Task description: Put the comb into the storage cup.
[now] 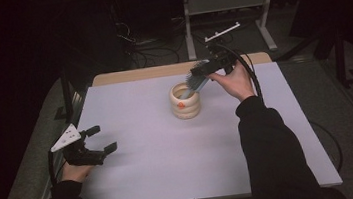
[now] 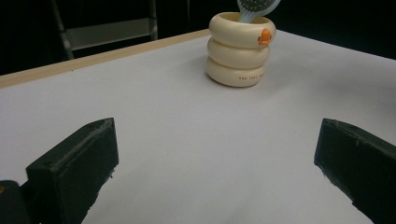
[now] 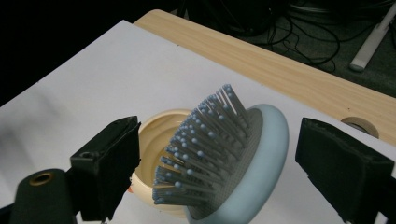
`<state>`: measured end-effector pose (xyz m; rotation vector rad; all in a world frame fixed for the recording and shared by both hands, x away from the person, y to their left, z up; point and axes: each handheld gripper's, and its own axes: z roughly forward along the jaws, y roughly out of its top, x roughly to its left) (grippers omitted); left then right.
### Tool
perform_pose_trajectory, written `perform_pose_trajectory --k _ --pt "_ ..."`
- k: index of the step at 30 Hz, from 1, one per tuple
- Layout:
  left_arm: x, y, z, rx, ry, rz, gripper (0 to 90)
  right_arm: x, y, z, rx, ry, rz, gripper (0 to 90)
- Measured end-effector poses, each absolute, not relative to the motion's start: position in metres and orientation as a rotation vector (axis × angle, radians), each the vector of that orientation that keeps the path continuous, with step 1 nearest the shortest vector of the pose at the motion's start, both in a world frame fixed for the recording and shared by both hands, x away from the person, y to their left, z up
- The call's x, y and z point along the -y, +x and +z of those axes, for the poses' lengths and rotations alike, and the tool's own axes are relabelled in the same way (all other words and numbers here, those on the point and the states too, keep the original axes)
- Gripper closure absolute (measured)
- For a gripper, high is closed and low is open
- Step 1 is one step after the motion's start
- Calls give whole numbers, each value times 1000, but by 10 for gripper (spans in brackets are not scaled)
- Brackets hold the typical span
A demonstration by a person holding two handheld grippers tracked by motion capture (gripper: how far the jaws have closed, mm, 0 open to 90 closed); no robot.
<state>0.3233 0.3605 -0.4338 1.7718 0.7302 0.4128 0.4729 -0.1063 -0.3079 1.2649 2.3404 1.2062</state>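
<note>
Left gripper (image 1: 99,139) near, resting on white table (image 1: 171,160), jaws apart, empty. Farther, hairbrush (image 3: 224,154) standing handle-down in cream ringed cup (image 1: 185,103), between spread jaws of right gripper (image 3: 212,163). Best withdrawn straight, without tipping cup.

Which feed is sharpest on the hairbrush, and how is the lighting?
Right gripper view: hairbrush bristles crisp, though the near claw tips look soft. High view: dim, dark surroundings, brush small and grainy. Left gripper view: cup fairly sharp, brush cut off at the top edge.

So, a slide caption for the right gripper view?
Open right hand-held gripper flanking a blue hairbrush leaning in a cream holder.
</note>
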Motion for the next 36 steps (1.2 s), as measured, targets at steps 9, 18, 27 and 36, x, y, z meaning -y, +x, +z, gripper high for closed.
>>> perform_pose_trajectory --k 9,18,27,36 --pt "-361 323 -433 -730 1764 413 0 112 470 -310 -2325 1243 1192 0" --pt "-361 323 -433 -732 1765 419 0 126 462 -310 -2315 1225 1234 0" --pt "-360 323 -433 -735 1768 417 0 136 453 -312 -2315 1216 1254 0" --pt "-361 323 -433 -735 1770 416 0 143 443 -315 -2327 1186 1283 0"
